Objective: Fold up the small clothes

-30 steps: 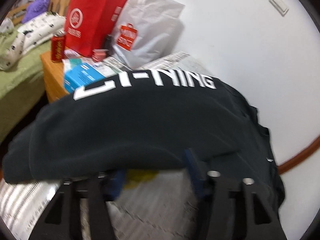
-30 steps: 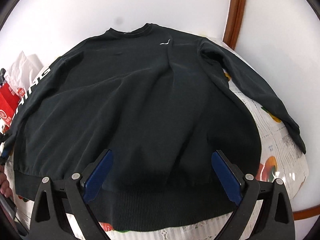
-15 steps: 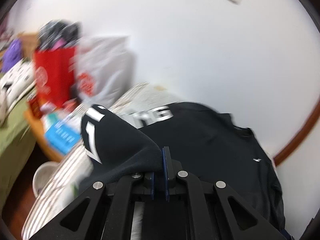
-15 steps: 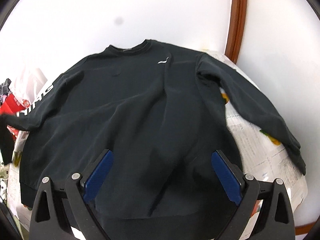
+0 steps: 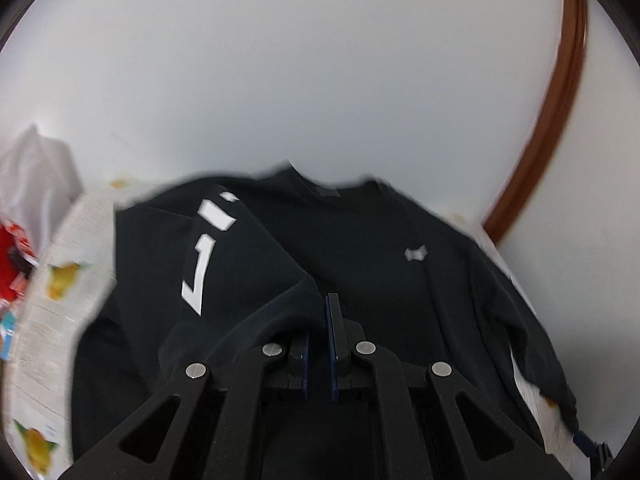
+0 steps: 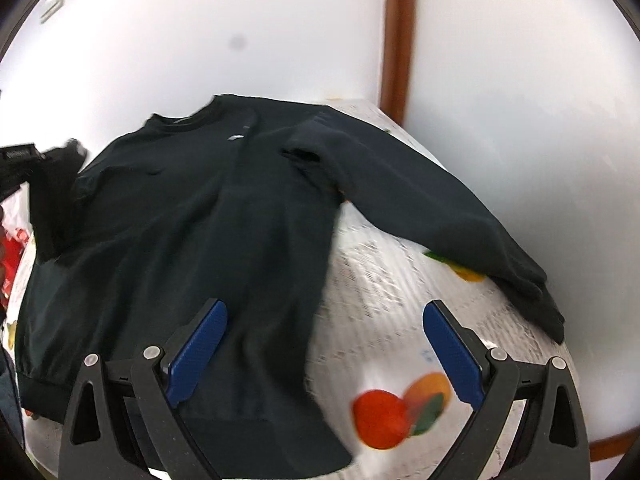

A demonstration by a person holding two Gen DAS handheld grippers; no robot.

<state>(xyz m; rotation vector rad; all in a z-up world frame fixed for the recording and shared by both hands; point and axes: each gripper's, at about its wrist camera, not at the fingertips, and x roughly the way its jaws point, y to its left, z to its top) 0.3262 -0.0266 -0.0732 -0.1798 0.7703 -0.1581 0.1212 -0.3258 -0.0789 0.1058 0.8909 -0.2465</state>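
A black sweatshirt [image 6: 192, 216] lies face up on a paper-covered table [image 6: 384, 292]. My left gripper [image 5: 319, 312] is shut on the cuff of its left sleeve [image 5: 240, 280], the one with white letters, and holds it lifted over the chest. The small white chest logo [image 5: 416, 254] shows beyond the fingers. In the right wrist view the left gripper's body [image 6: 24, 160] appears at the far left with that sleeve hanging from it. My right gripper [image 6: 324, 344] is open above the shirt's lower right edge, holding nothing. The other sleeve [image 6: 440, 216] lies stretched out to the right.
A white wall [image 5: 320, 80] runs close behind the table, with a brown wooden trim [image 6: 396, 40] at the right. A white bag [image 5: 36, 176] and red items [image 5: 12, 248] stand off the table's left end. Printed paper with fruit pictures [image 6: 400, 404] covers the tabletop.
My left gripper shut on the lettered sleeve and carried it up and across over the shirt's body. My right gripper drifted right, toward the shirt's right edge, and stayed open.
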